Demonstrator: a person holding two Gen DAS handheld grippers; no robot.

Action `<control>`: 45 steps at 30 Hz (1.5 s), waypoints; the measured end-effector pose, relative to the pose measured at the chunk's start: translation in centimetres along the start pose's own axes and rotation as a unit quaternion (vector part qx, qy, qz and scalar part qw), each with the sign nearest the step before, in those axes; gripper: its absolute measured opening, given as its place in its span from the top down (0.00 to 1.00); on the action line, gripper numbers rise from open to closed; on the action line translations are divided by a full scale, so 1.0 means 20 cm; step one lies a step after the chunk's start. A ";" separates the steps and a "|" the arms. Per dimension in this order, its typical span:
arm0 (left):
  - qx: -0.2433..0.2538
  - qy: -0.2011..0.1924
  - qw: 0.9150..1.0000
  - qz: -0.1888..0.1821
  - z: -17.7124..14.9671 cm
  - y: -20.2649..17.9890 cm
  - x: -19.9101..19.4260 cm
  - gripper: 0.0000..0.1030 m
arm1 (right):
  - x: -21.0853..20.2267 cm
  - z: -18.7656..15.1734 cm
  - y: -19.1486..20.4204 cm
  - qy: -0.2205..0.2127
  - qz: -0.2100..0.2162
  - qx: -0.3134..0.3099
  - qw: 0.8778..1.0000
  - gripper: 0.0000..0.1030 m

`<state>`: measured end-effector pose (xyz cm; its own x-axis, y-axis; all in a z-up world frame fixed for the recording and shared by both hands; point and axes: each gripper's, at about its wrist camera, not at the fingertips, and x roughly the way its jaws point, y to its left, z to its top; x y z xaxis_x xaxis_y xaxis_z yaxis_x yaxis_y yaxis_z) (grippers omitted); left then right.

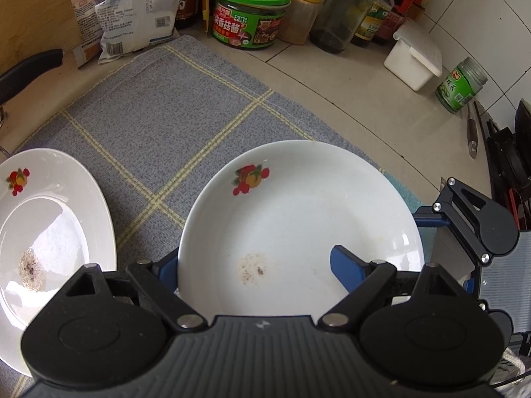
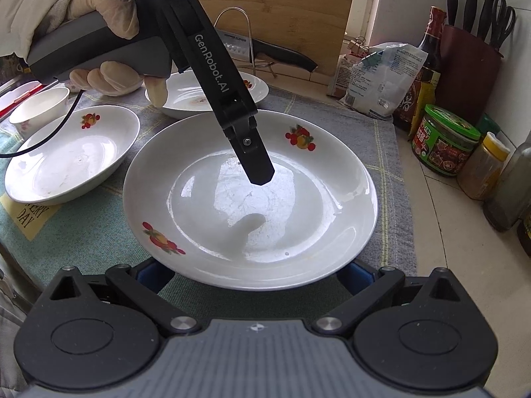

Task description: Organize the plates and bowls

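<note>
A white plate with fruit decals (image 1: 298, 205) (image 2: 249, 199) lies on the grey checked cloth (image 1: 149, 126). My left gripper (image 1: 255, 258) straddles its rim with the jaws apart: one blue finger (image 1: 166, 265) sits outside the edge and the other (image 1: 348, 265) hovers over the inside. In the right wrist view, one left finger (image 2: 255, 159) points down into the plate. My right gripper (image 2: 257, 273) (image 1: 464, 229) is open, its two blue fingertips tucked under the plate's near rim. I cannot tell whether they touch the plate.
A second plate (image 1: 49, 232) (image 2: 73, 165) lies to the left, a third (image 2: 205, 96) behind it, and a small bowl (image 2: 39, 106) at far left. Jars, bottles and a white box (image 1: 415, 63) line the counter's back. A gloved hand (image 2: 99, 10) holds the left gripper.
</note>
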<state>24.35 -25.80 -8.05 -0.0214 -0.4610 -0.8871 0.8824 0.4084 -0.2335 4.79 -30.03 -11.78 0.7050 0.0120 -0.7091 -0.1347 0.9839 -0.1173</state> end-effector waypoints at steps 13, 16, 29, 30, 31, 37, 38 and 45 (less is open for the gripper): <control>-0.002 -0.029 0.999 0.019 0.17 0.05 0.08 0.14 | 0.11 0.08 -0.18 0.003 -0.009 -0.015 1.000 0.00; -0.004 -0.030 0.999 0.022 0.21 0.07 0.12 0.14 | 0.15 0.08 -0.21 0.004 -0.012 -0.010 1.000 0.00; -0.005 -0.039 0.998 0.044 0.28 0.11 0.20 0.14 | 0.24 0.12 -0.30 0.005 -0.016 0.010 1.000 0.00; -0.007 -0.039 0.998 0.043 0.29 0.11 0.21 0.14 | 0.24 0.12 -0.30 0.005 -0.016 0.011 1.000 0.00; -0.008 -0.038 0.998 0.042 0.29 0.11 0.21 0.14 | 0.24 0.12 -0.30 0.006 -0.017 0.011 1.000 0.00; -0.008 -0.036 0.998 0.040 0.28 0.12 0.22 0.14 | 0.26 0.11 -0.30 0.007 -0.023 0.010 1.000 0.00; -0.007 -0.036 0.998 0.041 0.28 0.12 0.22 0.14 | 0.25 0.11 -0.30 0.006 -0.023 0.010 1.000 0.00; 0.011 -0.037 0.998 0.052 0.26 0.10 0.22 0.10 | 0.24 0.10 -0.29 0.006 -0.028 0.008 1.000 0.00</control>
<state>28.49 -31.08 -10.27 0.1049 -0.4736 -0.8745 0.8883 0.4400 -0.1317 10.36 -35.23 -13.06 0.7035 -0.0460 -0.7092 -0.0840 0.9855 -0.1473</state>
